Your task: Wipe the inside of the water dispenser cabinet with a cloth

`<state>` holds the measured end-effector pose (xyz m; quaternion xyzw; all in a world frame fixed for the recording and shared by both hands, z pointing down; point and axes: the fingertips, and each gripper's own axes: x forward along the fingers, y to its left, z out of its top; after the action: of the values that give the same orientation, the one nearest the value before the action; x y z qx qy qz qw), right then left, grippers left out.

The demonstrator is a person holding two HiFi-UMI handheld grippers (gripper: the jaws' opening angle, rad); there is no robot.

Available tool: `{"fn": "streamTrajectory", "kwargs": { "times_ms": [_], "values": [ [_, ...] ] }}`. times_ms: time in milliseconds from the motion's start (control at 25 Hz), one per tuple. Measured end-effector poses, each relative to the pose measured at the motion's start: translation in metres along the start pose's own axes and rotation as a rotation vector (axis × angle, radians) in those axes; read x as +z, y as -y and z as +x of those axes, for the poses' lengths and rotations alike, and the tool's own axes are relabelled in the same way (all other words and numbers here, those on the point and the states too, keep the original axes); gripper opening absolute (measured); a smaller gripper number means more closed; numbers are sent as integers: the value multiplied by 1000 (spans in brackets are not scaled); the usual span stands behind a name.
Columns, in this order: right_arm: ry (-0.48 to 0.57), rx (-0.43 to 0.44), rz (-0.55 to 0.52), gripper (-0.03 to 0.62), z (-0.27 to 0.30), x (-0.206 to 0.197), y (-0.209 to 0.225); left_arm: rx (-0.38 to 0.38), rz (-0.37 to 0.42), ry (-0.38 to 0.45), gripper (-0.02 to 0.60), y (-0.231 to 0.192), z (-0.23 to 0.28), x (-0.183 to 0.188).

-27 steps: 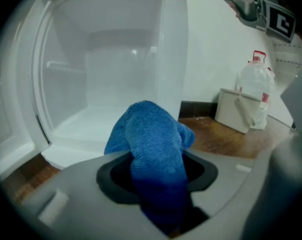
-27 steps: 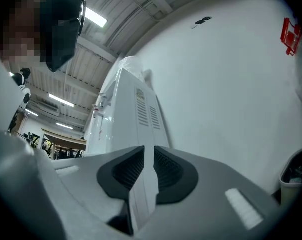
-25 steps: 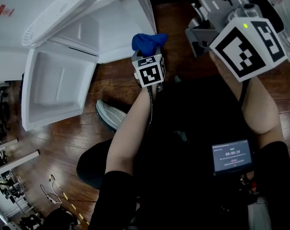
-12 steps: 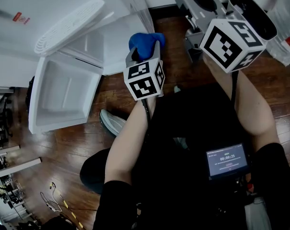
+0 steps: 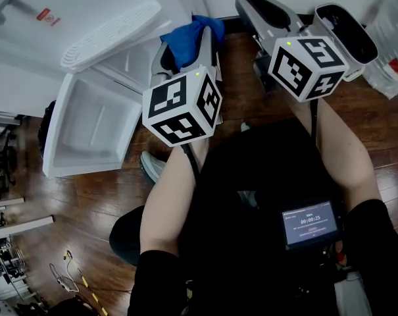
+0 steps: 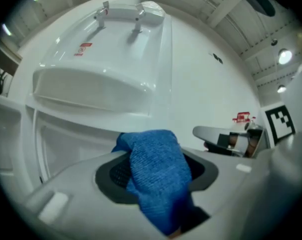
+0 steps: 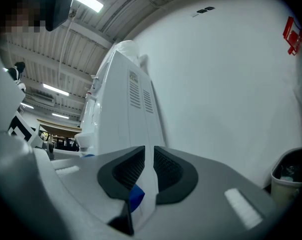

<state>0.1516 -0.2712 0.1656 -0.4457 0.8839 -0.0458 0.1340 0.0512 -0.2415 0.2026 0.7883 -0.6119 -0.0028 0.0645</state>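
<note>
Since a second ago the left gripper has been raised. Its marker cube is now being seen much larger in the head view. The cloth has shifted from over the floor to the right edge of the dispenser. The right gripper is being kept about where it was, to the right of the dispenser.

Left jaws: the blue cloth is being clamped between them. In the left gripper view it is being seen bunched between both pads and hanging over their front. The jaws are being held part way apart by the fabric.

Left gripper aim: it is being pointed roughly level at the dispenser front. The taps are being seen high on the dispenser, a ledge under them, and the cabinet below the ledge. The cloth is being held in front of the dispenser, outside the cabinet.

Right jaws: they are being held closed with nothing gripped, and only a thin slit is showing between the pads. The dispenser's side panel with its vent slots is being viewed straight ahead of them.

Cabinet door: it is being left open, swung out from the dispenser's lower front over the floor.
</note>
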Motion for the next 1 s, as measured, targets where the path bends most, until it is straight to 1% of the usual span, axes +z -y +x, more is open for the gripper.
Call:
{"fn": "streamTrajectory", "kwargs": {
  "times_ms": [120,280,400,520,640,720,840,1000],
  "values": [
    [-23,24,-8,48,2,-7,-6,27,12,48,218,-9,-1,0],
    [-51,48,1,48,6,-13,-7,94,4,117,215,-43,-6,7],
    [-64,51,9,48,7,-18,-4,161,12,143,213,-82,-14,10],
    [-79,58,8,48,9,-23,-5,246,16,148,213,-130,-30,13],
    [-92,55,-3,48,9,-25,-4,344,-4,151,213,-181,-49,18],
    [-100,52,-16,48,9,-26,-4,389,-18,159,213,-206,-59,21],
    [-109,46,-30,48,9,-27,-4,399,-41,190,210,-227,-64,23],
    [-126,32,-40,48,8,-34,-1,393,-2,222,207,-227,-63,21]
  ]
}}
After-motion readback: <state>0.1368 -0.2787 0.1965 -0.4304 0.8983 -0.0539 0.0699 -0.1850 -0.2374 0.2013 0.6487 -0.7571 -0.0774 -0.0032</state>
